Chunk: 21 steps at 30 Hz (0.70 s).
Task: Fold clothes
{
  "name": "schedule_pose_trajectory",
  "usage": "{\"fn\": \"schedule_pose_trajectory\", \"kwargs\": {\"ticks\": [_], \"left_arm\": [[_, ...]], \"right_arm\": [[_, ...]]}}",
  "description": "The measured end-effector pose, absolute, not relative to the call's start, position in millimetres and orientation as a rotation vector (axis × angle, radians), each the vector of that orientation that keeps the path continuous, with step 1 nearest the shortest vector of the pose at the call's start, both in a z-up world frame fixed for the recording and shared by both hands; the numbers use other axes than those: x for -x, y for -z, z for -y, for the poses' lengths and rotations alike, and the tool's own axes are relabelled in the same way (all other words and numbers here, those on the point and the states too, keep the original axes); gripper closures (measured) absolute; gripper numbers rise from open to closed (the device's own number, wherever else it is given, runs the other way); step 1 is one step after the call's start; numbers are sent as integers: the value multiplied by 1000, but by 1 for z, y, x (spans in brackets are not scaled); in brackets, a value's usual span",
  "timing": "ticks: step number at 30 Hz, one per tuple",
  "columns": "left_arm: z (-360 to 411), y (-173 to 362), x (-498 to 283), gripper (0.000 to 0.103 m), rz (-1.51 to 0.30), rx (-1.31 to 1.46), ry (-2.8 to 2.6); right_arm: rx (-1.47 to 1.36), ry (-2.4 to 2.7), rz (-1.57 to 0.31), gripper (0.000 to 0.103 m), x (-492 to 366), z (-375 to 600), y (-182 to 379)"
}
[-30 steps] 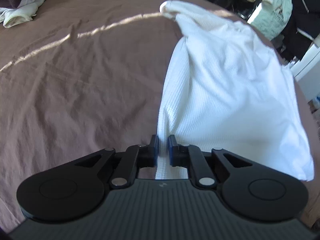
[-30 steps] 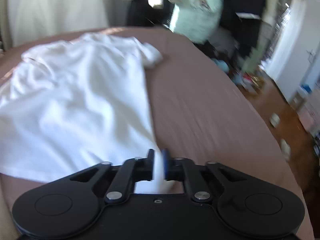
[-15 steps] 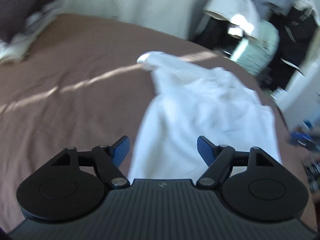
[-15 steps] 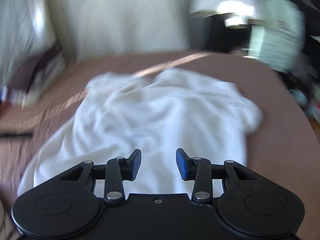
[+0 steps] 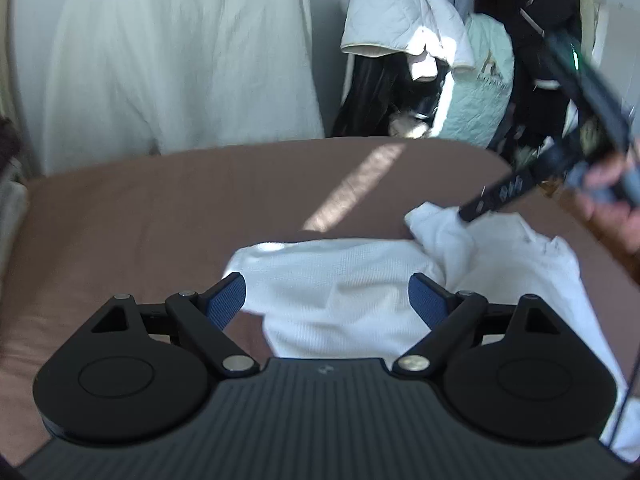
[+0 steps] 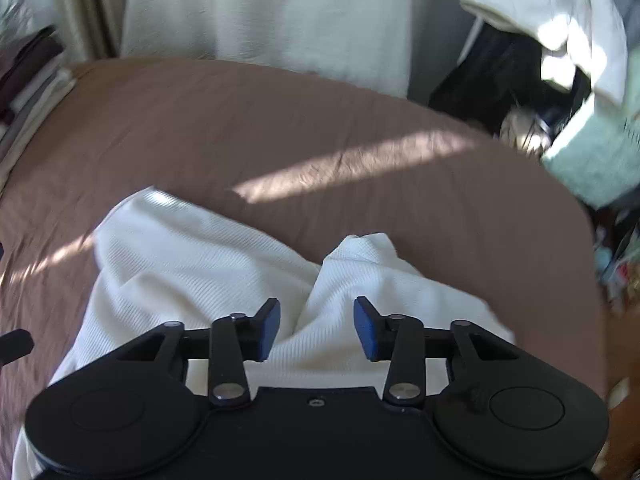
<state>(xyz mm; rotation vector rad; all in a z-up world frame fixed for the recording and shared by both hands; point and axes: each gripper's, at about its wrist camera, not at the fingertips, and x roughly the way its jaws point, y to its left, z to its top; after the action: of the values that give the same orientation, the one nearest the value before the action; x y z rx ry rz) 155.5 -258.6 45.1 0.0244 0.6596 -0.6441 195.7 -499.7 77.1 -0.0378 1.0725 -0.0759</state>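
A white waffle-knit shirt [image 5: 344,292] lies crumpled on the brown bedspread [image 5: 160,208]. My left gripper [image 5: 326,300] hovers over its near part, jaws opening wide, nothing pinched between the blue pads. In the right wrist view the same shirt [image 6: 192,264] spreads below my right gripper [image 6: 316,328], whose jaws are also opening above a raised fold without pressing on it. In the left wrist view the right gripper's black body [image 5: 560,152], held by a hand [image 5: 616,208], hangs over the shirt's far end.
A pale curtain [image 5: 180,60] hangs behind the bed. Hanging clothes and a mint quilted item [image 5: 480,92] crowd the back right. Folded laundry [image 6: 28,80] is stacked at the bed's far left. A strip of sunlight [image 6: 352,164] crosses the bedspread [image 6: 240,120].
Both grippers let go of the shirt's edge and opened. Both swung away and rose, so the views now look across the bed toward the curtain, with the shirt lying loose below.
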Motion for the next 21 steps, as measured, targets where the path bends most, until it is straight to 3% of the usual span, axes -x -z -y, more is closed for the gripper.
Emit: {"fn": "schedule_pose_trajectory", "kwargs": {"ticks": [2, 8, 11, 12, 14, 17, 21], "left_arm": [[253, -29, -177, 14, -682, 52, 657], [262, 14, -243, 14, -742, 90, 628], [271, 33, -267, 14, -766, 26, 566], [270, 40, -272, 14, -777, 41, 542], [268, 58, -280, 11, -829, 106, 513], [267, 79, -287, 8, -939, 206, 512], [252, 87, -285, 8, -952, 361, 561]], "right_arm": [[4, 79, -1071, 35, -199, 510, -54], [9, 155, -1086, 34, -216, 538, 3], [-14, 193, -1054, 23, -218, 553, 18], [-20, 187, -1048, 25, -216, 556, 24], [-14, 135, -1054, 88, -205, 556, 36], [21, 249, -949, 93, -175, 555, 18], [48, 408, -663, 93, -104, 550, -36]]}}
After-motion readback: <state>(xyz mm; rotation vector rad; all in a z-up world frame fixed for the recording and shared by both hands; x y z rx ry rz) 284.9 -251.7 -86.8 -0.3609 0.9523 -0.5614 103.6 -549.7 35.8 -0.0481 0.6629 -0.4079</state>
